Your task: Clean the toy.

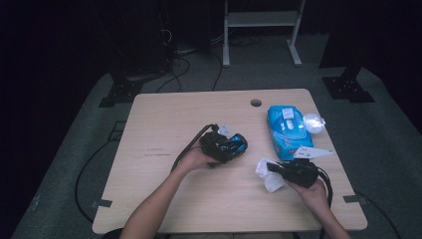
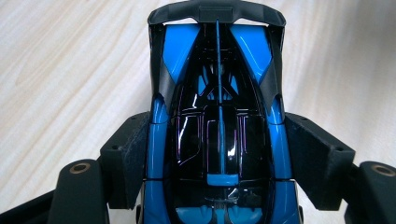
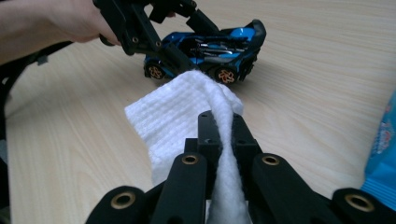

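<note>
A blue and black toy car (image 1: pixel 230 145) is clamped by its flanks between the fingers of the left gripper (image 2: pixel 219 154), near the middle of the desk (image 1: pixel 164 124). A white wipe (image 3: pixel 187 112) is pinched between the closed fingers of the right gripper (image 3: pixel 223 135), just right of the car. A blue wipes pack (image 1: pixel 286 130) is seen beyond the wipe, with a small clear lid (image 1: pixel 313 122) beside it.

Both forearms are bare, with no sleeve in sight. Each hand carries a matte black plastic claw: the left claw (image 1: pixel 222 147) and right claw (image 3: pixel 223 122) have blocky jaws, linkage arms with brass-coloured pivot rings, and a black cable trailing behind.
</note>
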A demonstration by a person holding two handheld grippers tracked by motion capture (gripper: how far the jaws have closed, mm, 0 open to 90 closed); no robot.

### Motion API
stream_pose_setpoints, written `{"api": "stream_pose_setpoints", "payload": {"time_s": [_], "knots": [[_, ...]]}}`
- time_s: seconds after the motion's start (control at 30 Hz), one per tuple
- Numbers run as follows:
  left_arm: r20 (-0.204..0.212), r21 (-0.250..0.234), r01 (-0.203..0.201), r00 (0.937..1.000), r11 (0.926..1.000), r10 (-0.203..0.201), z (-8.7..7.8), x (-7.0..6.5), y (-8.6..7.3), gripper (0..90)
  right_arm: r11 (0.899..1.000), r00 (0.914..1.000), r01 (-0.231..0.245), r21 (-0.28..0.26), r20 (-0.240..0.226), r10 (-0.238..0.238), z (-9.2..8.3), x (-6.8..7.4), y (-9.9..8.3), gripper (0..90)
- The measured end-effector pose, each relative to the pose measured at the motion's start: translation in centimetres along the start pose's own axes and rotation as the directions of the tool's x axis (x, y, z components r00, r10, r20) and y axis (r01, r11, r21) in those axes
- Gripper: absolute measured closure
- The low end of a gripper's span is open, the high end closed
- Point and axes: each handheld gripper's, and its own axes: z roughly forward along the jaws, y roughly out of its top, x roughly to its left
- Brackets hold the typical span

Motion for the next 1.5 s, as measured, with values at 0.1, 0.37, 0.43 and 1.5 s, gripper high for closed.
{"api": "stream_pose_setpoints", "payload": {"time_s": [0.1, 0.37, 0.43, 1.5], "knots": [[-0.007, -0.003, 0.011, 0.9999, 0.9999, -0.011, 0.2, 0.5, 0.2, 27.7, 1.0, 0.9999, -0.003, 0.003, 0.01, 0.003, 0.1, -0.5, 0.0, 85.7], [-0.014, 0.027, 0.033, 0.9994, 0.9991, -0.033, 1.1, 1.5, -0.6, 27.6, 0.998, 0.9991, -0.01, 0.062, 0.041, 0.007, 1.0, -1.6, -0.4, 85.6], [-0.014, 0.033, 0.036, 0.9993, 0.9988, -0.035, 1.2, 1.8, -0.8, 27.6, 0.997, 0.999, -0.011, 0.081, 0.043, 0.008, 1.3, -1.7, -0.6, 85.3], [-0.001, -0.071, 0.056, 0.9984, 0.9959, -0.057, -1.1, 1.4, -2.0, 15.7, 0.999, 0.9942, -0.038, -0.025, 0.1, 0.041, -0.2, -2.0, -0.3, 44.9]]}}
